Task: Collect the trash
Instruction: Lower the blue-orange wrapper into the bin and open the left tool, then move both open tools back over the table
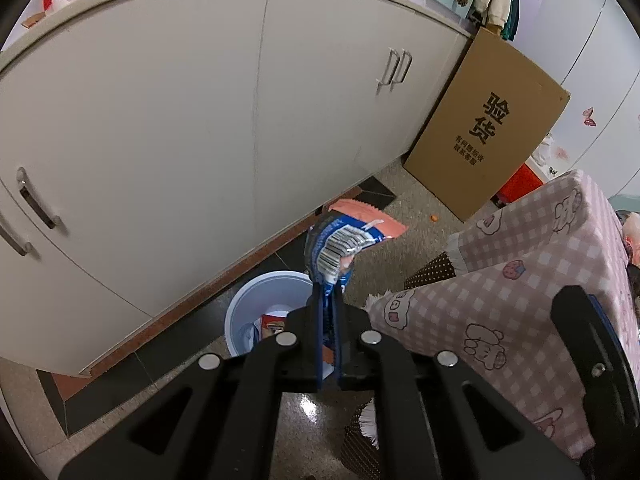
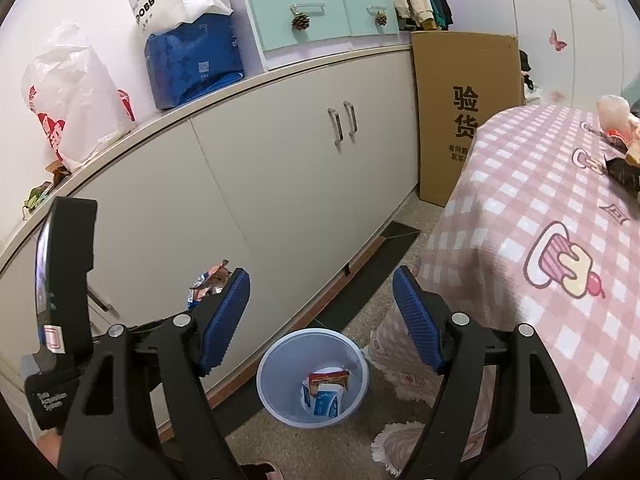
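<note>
While a wrapper (image 1: 340, 248) is pinched by the left gripper (image 1: 328, 300) above the bin (image 2: 280, 360), partly filled, the right gripper (image 2: 320, 312) is spread, empty; more litter (image 2: 616, 136) is left on the table (image 2: 520, 200).

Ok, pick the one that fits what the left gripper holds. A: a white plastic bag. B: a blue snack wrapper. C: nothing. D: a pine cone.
B: the left gripper is shut on a crumpled blue wrapper with a barcode, above the bin.
</note>
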### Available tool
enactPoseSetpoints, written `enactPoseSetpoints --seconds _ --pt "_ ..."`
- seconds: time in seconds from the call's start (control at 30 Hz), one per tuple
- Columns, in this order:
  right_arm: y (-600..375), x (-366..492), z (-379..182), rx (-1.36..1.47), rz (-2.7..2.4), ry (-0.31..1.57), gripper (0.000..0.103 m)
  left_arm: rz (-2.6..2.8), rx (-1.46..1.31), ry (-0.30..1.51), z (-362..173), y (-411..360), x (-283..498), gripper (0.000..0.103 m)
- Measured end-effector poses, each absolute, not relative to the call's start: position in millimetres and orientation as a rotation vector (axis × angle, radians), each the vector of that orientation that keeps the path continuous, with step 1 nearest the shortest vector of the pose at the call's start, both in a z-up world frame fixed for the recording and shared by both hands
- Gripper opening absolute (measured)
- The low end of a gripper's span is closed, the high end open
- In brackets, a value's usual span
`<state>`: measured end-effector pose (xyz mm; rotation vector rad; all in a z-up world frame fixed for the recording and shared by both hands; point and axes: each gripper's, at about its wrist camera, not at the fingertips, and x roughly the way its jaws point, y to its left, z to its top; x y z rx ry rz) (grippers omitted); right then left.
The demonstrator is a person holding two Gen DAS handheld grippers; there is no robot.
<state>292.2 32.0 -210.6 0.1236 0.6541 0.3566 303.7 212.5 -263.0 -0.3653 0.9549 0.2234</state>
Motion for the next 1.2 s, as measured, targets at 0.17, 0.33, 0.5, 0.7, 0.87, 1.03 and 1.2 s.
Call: enactPoseSetpoints --seconds 0.17,0.33,0.5,0.7,0.87,1.03,1.2 --pt "36.2 295.3 -216.6 0.118 0.355 0.65 0.073 0.228 -0.387 0.99 -278.3 217.0 311.6 0.031" --pt "36.3 296.6 -220.6 0.125 0.357 0.663 0.073 0.23 -0.371 0.983 -278.5 215.9 310.0 0.049" --pt "31.7 292.0 -214.6 0.132 0.367 0.662 0.073 0.225 -0.371 0.962 -262.3 213.0 301.8 0.049" --pt "21.3 273.8 -188.1 0.14 0.36 0.612 0.073 0.224 -0.355 0.9 -226.3 201.5 278.6 0.05" --pt "-2.4 249.4 -159.5 0.166 0.345 0.562 0.073 0.192 -0.338 0.838 -188.3 180.1 255.2 0.052" --pt "-39.7 223.7 -138.0 0.204 0.308 0.526 0.073 0.14 -0.295 0.79 -157.7 142.7 236.8 0.056" --pt "-91.0 204.2 -126.9 0.248 0.241 0.506 0.073 0.063 -0.231 0.767 -140.1 88.9 228.9 0.059"
